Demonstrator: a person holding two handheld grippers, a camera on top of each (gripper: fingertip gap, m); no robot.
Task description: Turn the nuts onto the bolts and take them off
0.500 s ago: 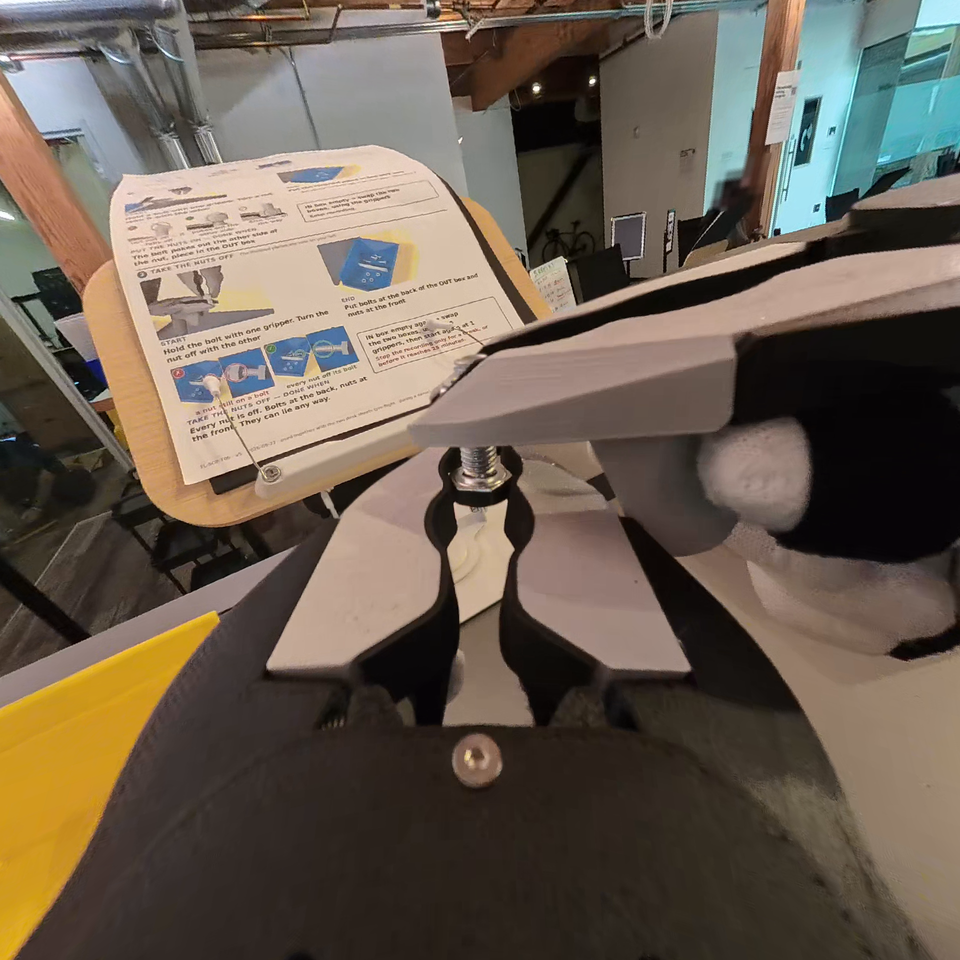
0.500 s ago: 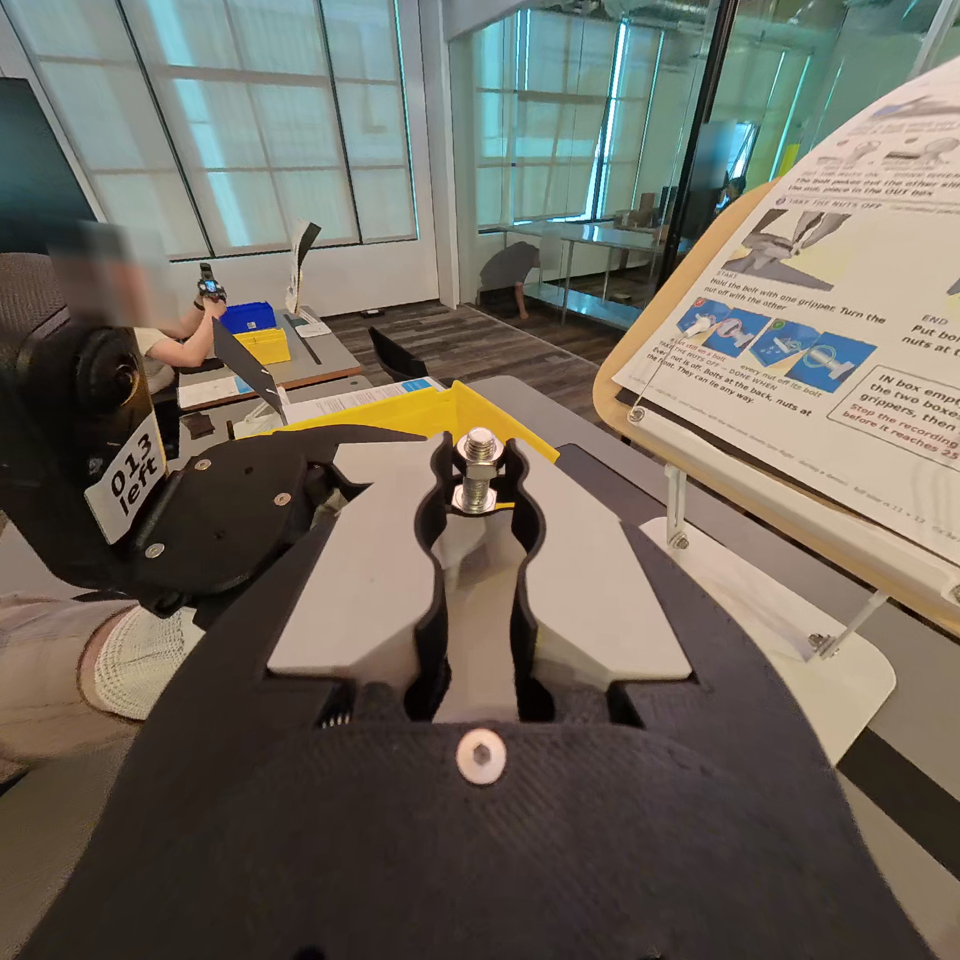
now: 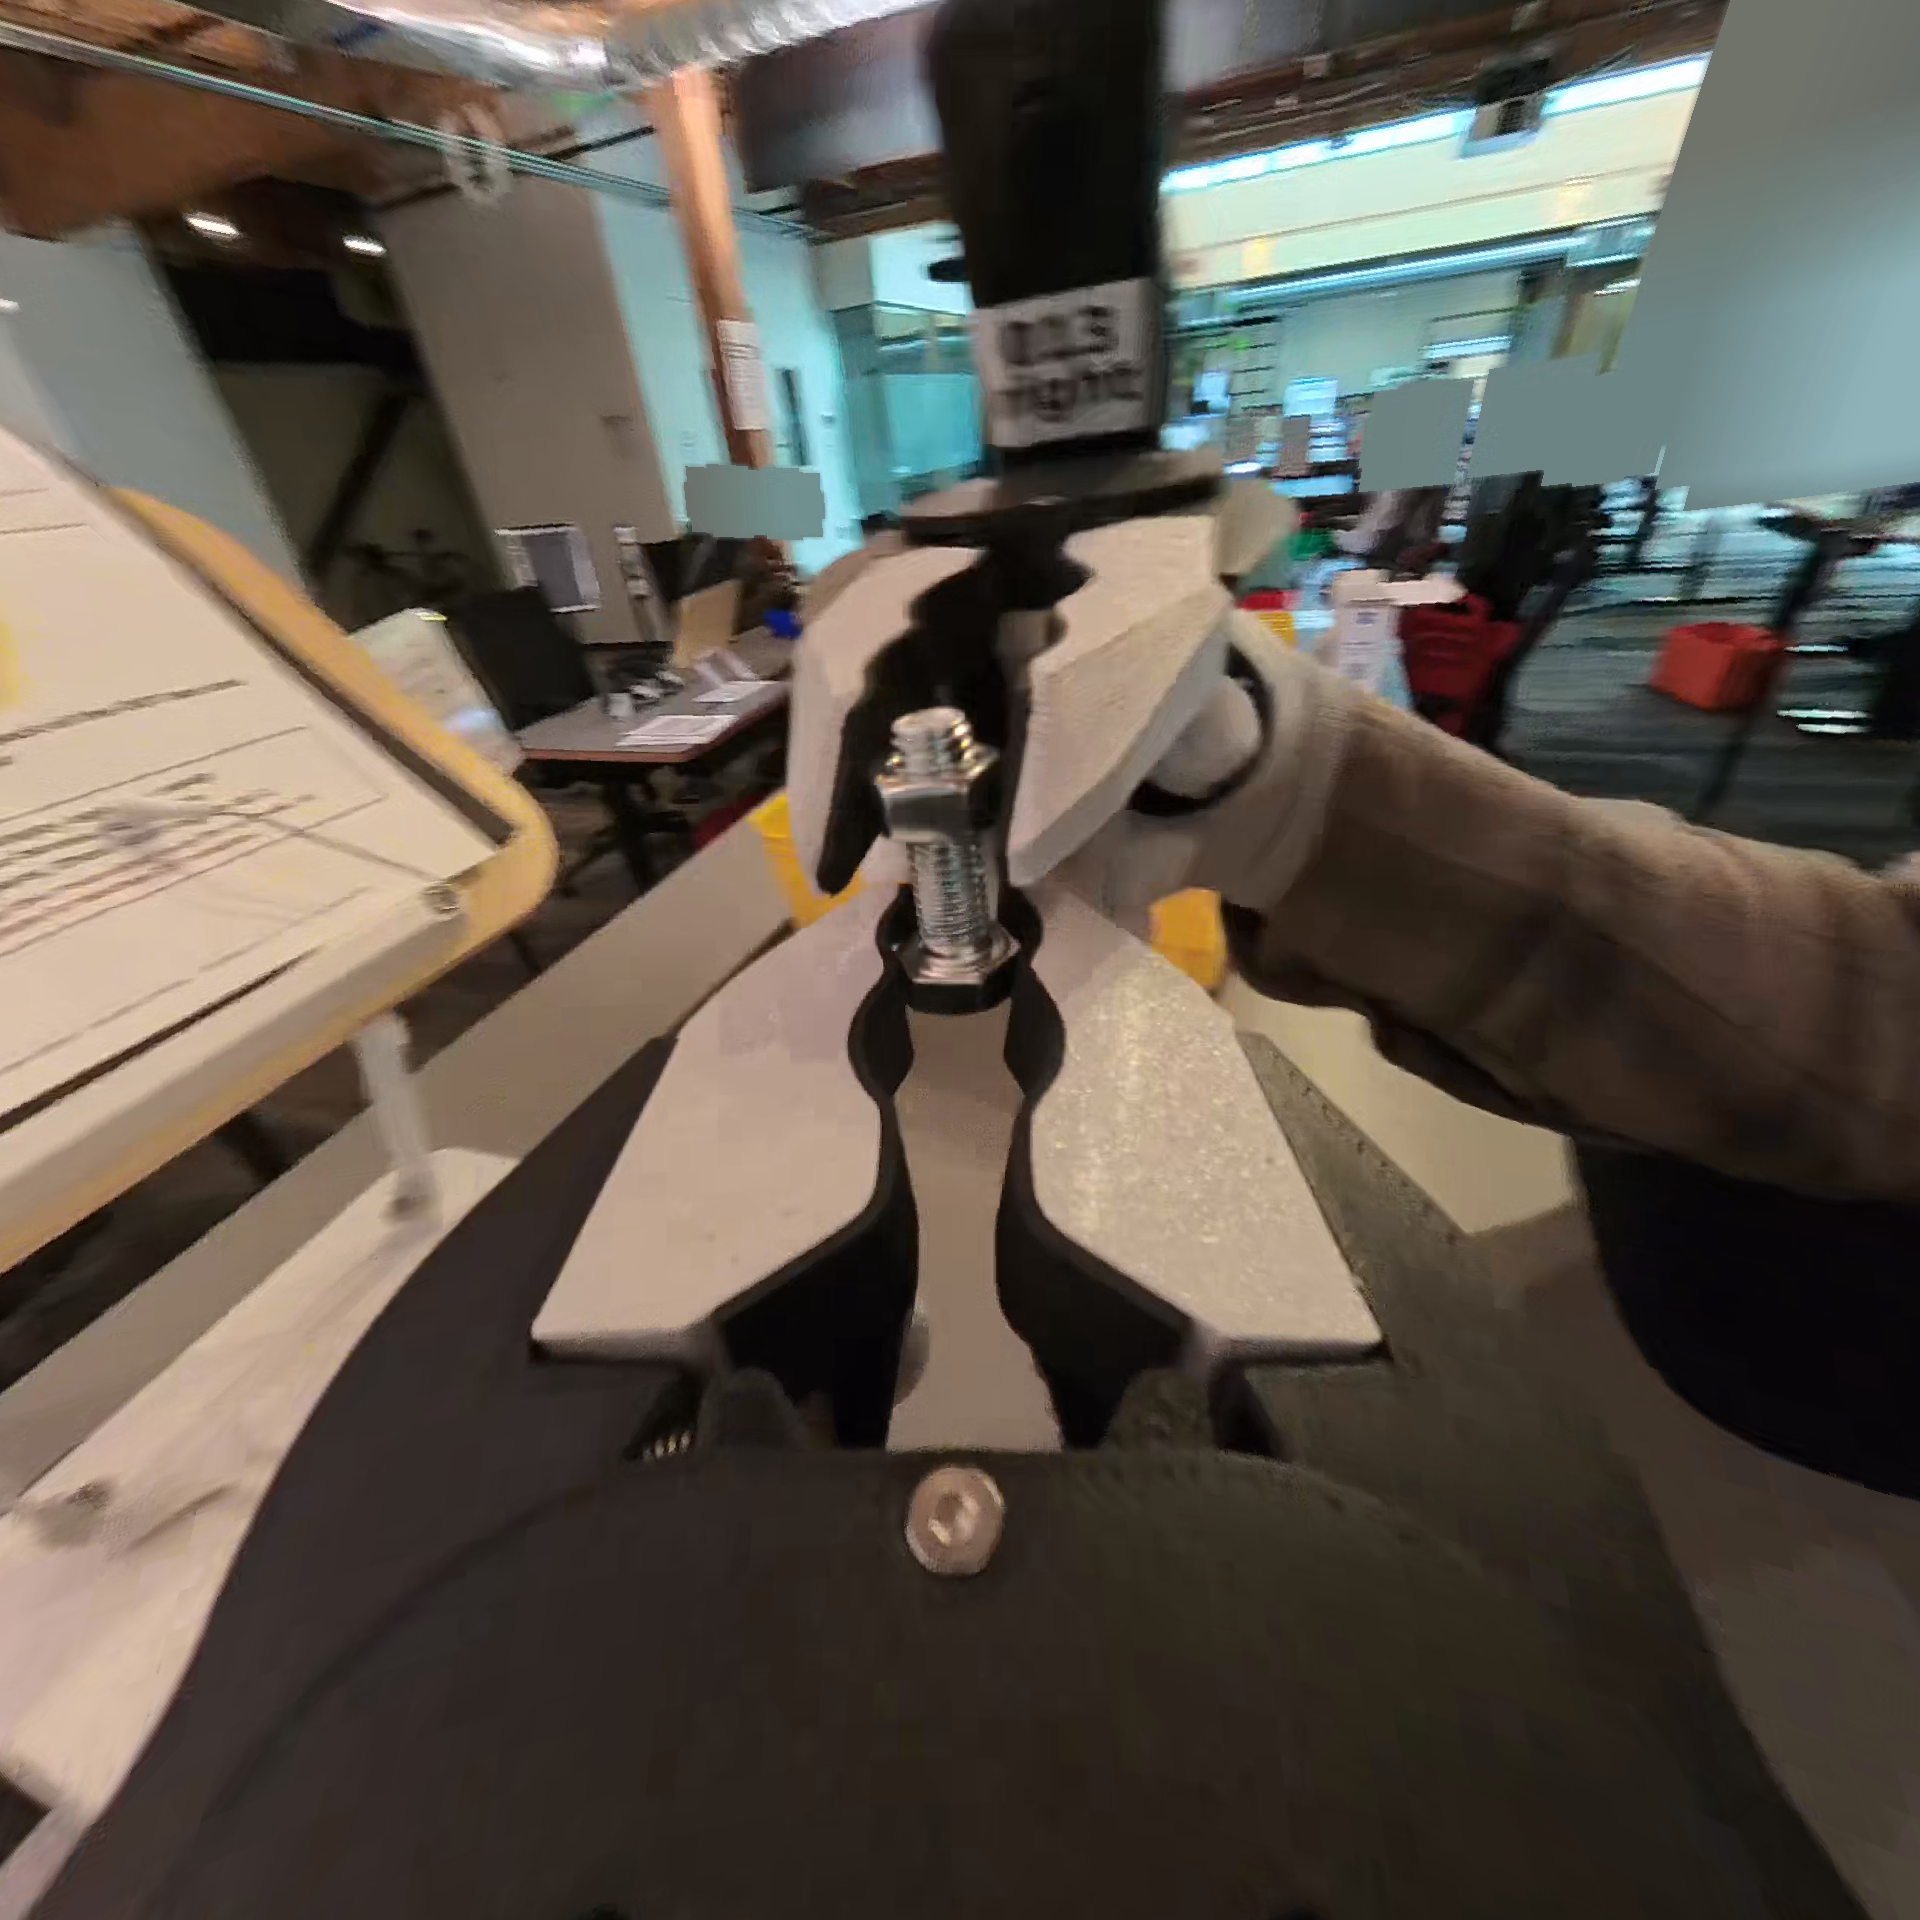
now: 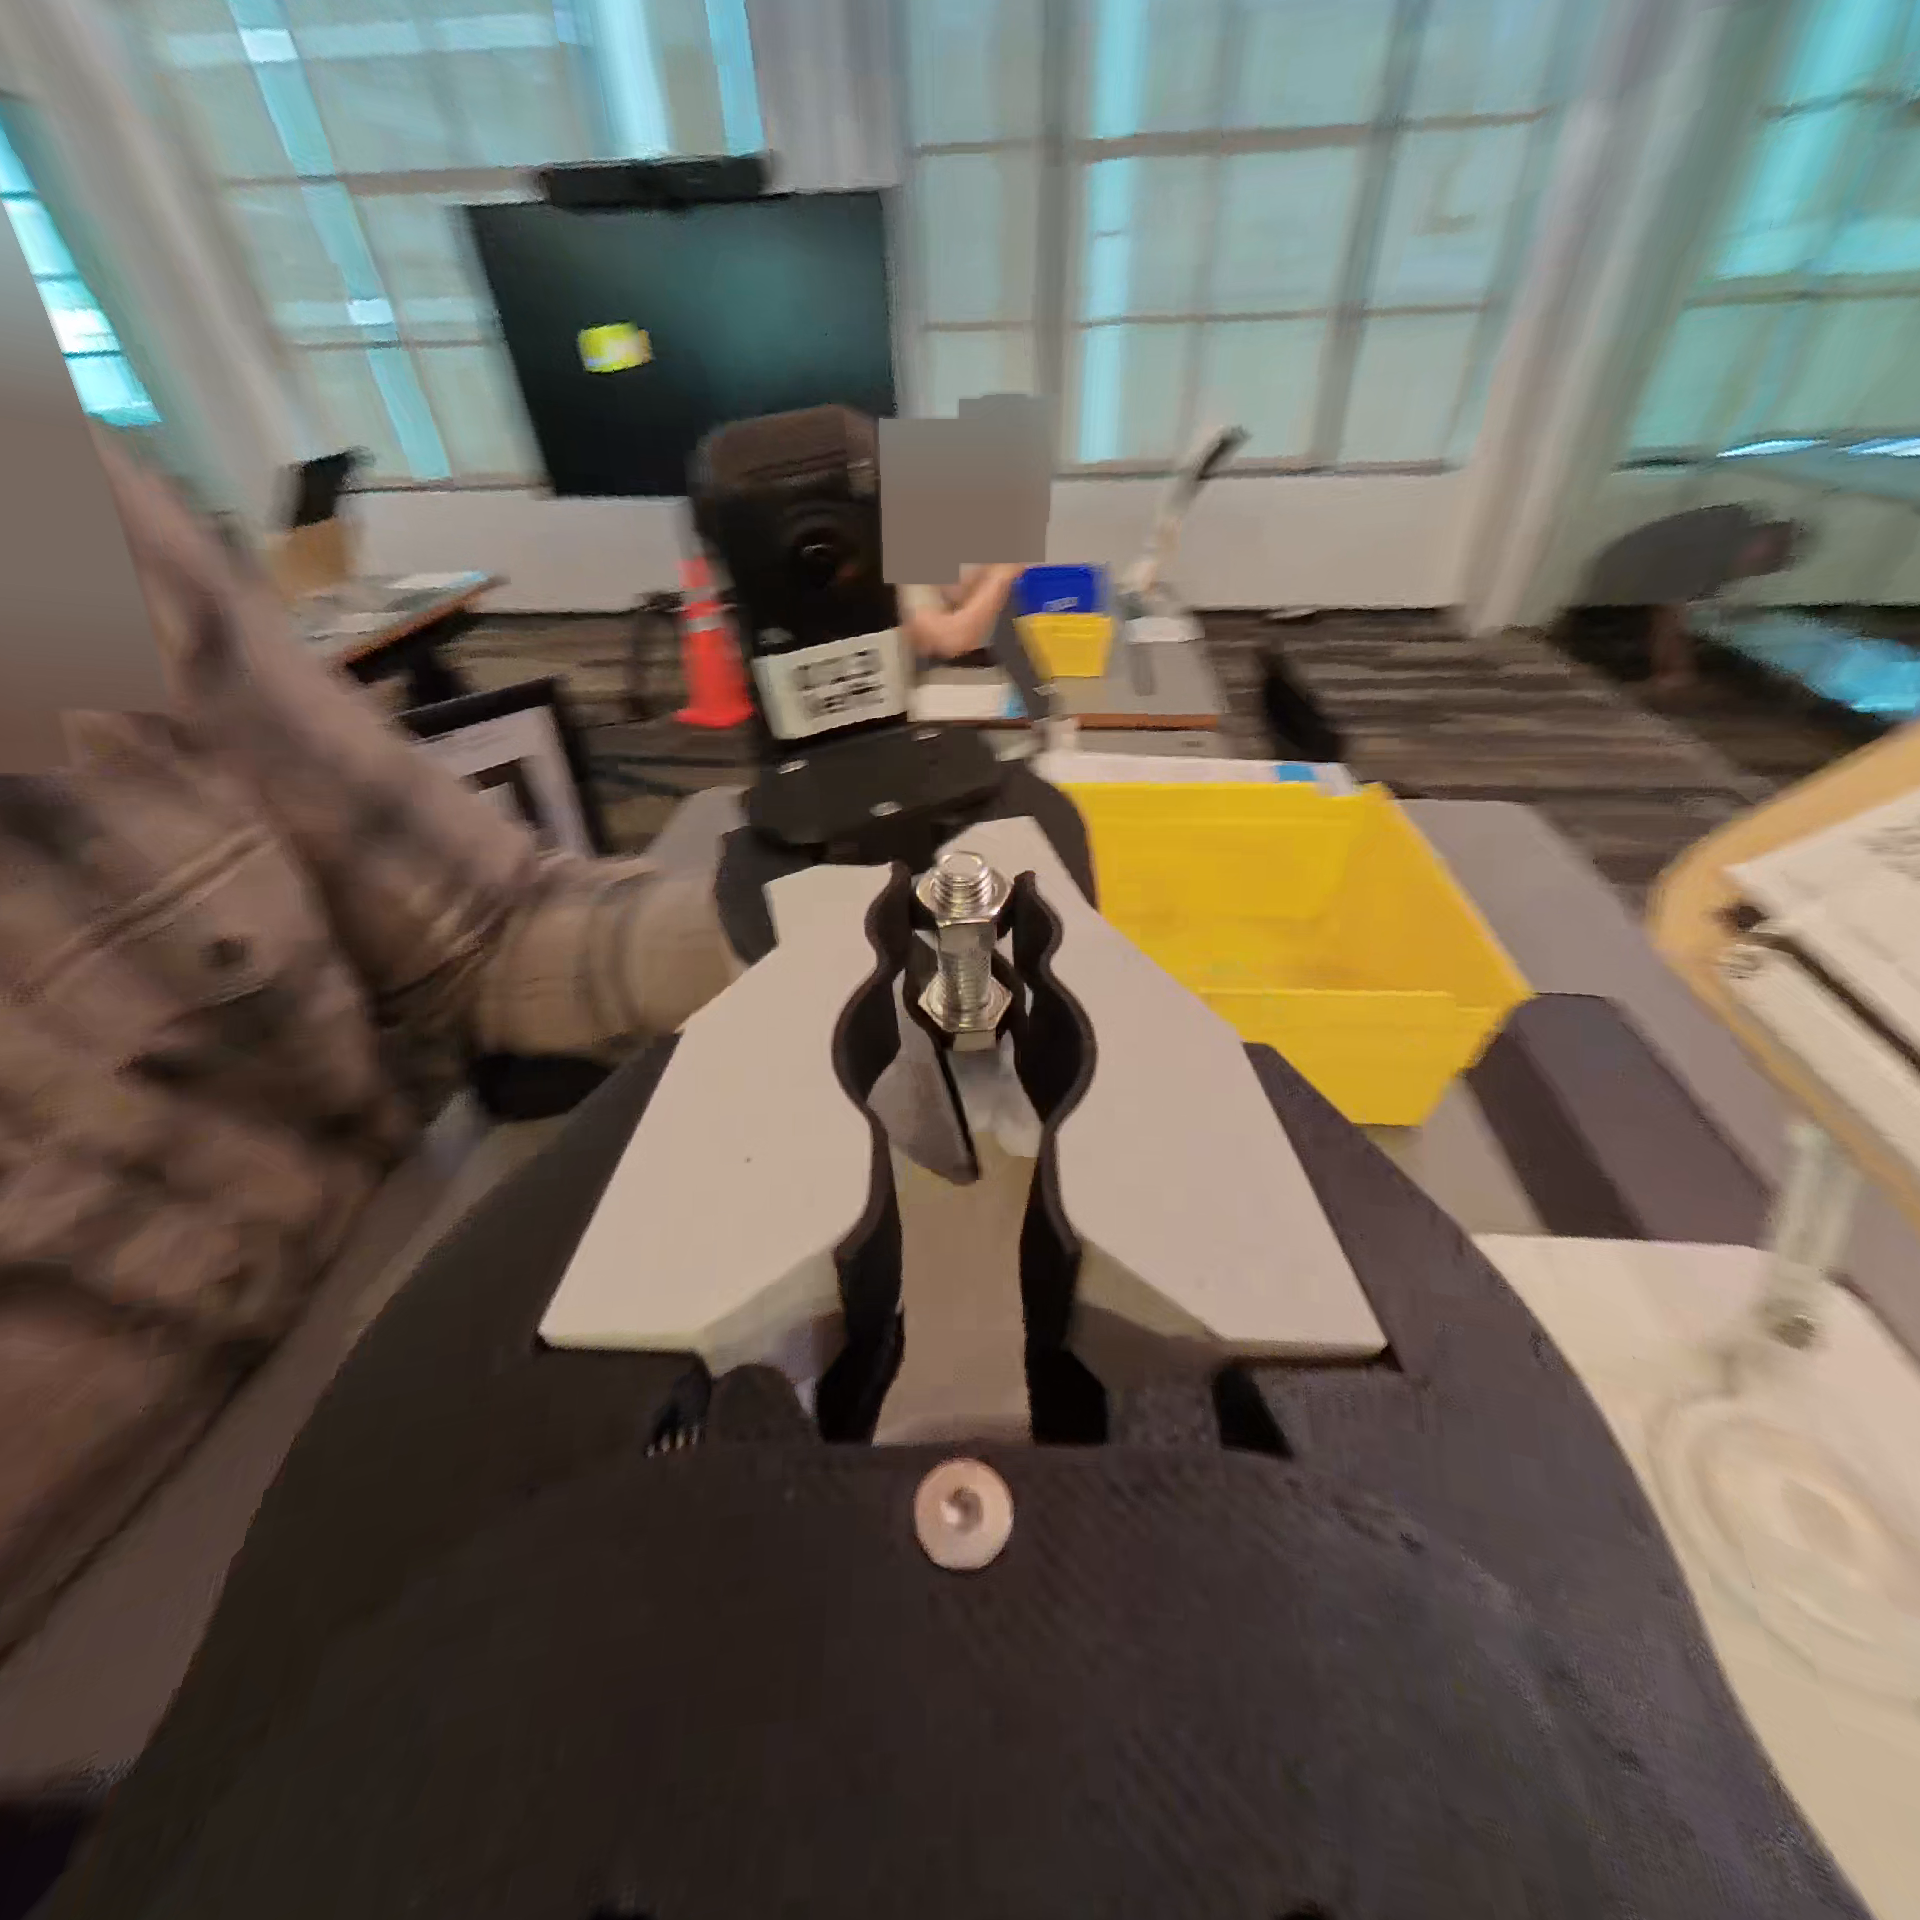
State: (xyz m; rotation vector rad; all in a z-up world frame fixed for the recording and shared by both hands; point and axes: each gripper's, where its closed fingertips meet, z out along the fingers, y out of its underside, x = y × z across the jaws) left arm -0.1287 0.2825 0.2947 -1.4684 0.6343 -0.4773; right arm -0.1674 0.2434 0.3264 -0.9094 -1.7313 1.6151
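The silver threaded steel bolt [image 3: 943, 878] is held in mid-air between the two tools, above the grey surface [image 4: 1496, 862]. In the left wrist view its long axis runs nearly upright in the picture, pointing away from the camera: the hexagonal head [image 3: 954, 964] is clamped between the tips of the left hand-held gripper [image 3: 956, 971], and the threaded end points at the right hand-held gripper [image 3: 928, 800]. That gripper's narrow jaws are closed on the silver hexagonal nut [image 3: 928, 798], which sits close to the bolt's free tip, with a stretch of bare thread between it and the head.

The right wrist view shows the same axis from the other end (nut nearer the fingertips, head closer to the camera). It alone shows the open yellow plastic bin [image 4: 1299, 935] on the surface just to the right of the grippers, and the left tool's black camera housing. Only the left wrist view shows the gloved hand and brown sleeve [image 3: 1538, 956] behind the right tool. Both views catch the tilted wooden-edged board carrying a printed sheet [image 3: 197, 831].
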